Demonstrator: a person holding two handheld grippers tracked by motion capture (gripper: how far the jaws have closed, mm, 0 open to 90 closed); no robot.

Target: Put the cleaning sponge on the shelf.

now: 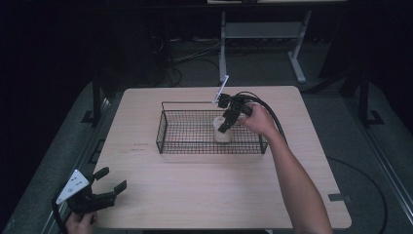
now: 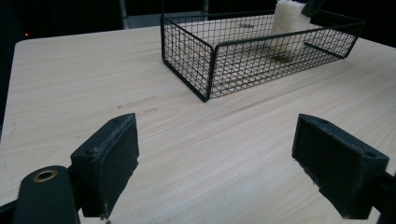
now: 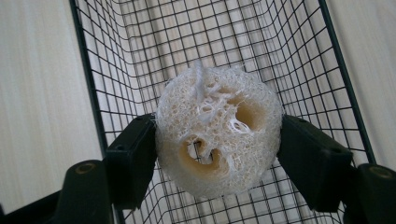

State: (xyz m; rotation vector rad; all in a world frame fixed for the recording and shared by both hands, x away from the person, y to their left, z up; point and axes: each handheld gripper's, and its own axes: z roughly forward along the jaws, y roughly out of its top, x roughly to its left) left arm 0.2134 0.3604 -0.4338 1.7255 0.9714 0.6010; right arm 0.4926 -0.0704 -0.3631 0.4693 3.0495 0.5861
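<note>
At the table's near left corner, the left gripper (image 1: 108,187) is held idle, jaws wide apart and empty. Farther off, a pale loofah piece (image 3: 218,130) is clamped between the right gripper (image 1: 228,118) jaws and held upright inside the wire basket (image 1: 168,144); release is judged outstanding.

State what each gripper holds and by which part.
Right gripper clamps the loofah piece by its curved sides, over the wire basket. Left gripper holds nothing.

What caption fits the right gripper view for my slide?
Right gripper clamps a pale loofah piece over the black wire basket on the wooden table.
</note>
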